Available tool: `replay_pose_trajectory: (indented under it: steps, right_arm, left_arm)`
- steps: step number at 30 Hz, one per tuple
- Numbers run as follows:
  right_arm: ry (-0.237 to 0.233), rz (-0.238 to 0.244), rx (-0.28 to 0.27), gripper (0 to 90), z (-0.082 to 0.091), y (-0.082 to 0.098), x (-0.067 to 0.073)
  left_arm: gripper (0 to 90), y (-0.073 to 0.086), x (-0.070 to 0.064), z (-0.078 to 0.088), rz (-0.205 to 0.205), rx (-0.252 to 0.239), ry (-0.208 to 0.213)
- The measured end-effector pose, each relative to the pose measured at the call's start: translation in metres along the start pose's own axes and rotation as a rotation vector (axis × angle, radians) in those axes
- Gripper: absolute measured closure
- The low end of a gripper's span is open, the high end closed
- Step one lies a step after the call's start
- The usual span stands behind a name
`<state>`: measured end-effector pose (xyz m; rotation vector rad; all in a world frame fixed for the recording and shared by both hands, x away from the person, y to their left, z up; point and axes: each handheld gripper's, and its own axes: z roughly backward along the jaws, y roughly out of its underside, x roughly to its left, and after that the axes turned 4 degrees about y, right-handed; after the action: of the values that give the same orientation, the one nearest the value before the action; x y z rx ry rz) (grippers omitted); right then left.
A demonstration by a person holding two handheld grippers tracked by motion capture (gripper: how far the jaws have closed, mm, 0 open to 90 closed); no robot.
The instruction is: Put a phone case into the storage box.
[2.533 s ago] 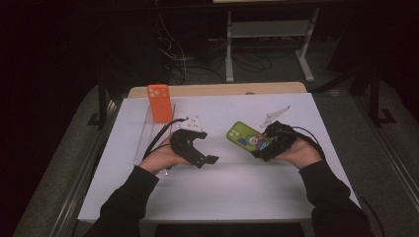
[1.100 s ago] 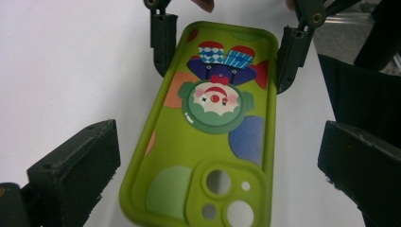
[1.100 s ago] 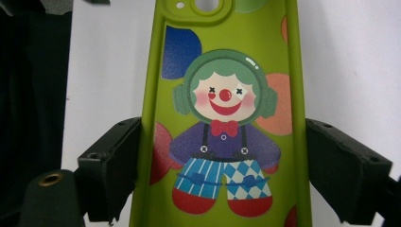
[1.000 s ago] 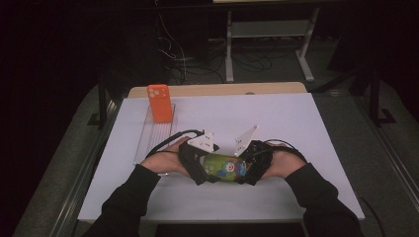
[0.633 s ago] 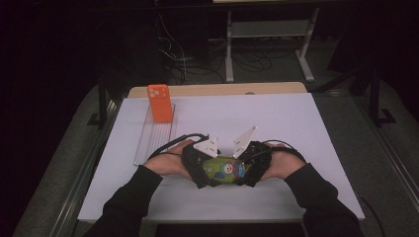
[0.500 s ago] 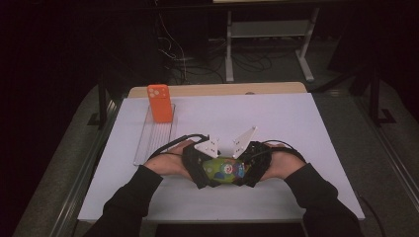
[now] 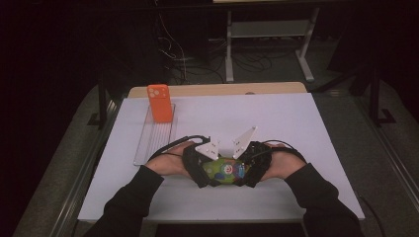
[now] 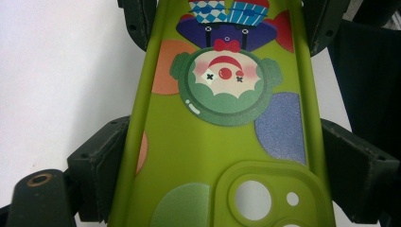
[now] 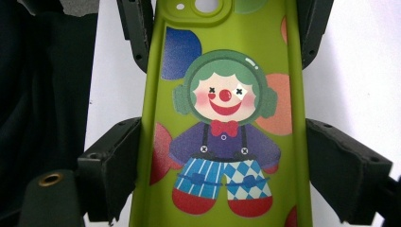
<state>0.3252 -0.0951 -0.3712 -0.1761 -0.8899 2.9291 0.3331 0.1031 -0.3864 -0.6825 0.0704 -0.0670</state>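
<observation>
A lime-green phone case [image 7: 225, 170] printed with a clown lies level between both grippers, just above the white table near its front middle. My left gripper [image 7: 201, 169] is shut on the camera-hole end [image 8: 255, 194]. Its jaws have just been closing with the case between them, and both pads now touch the case's long edges. My right gripper [image 7: 249, 170] is shut on the other end, pads pressed on the edges beside the clown's legs [image 9: 222, 184]. Each gripper view also shows the other gripper's jaws on the far end of the case.
An orange phone [image 7: 159, 102] stands upright at the far end of a clear ribbed tray [image 7: 150, 143] on the left of the white table top [image 7: 286, 118]. Dark floor, cables and a metal stand lie beyond the far edge.
My right hand brought the case from the right to the front middle and my left hand came in to meet it. In the last second both hands stay nearly still there.
</observation>
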Motion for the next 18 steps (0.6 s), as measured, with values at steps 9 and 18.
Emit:
replay_pose_trajectory:
  steps: [9, 18]
  right_arm:
    - [-0.028, -0.047, -0.01, 12.7, -0.001, 0.004, 0.003]
    - [0.05, -0.134, -0.075, 0.2, 0.007, 0.015, -0.008]
  left_arm:
    - [15.5, -0.001, 0.004, 0.002, 0.017, 0.011, 0.044]
    - [15.5, 0.005, 0.008, 0.007, 0.126, -0.016, -0.017]
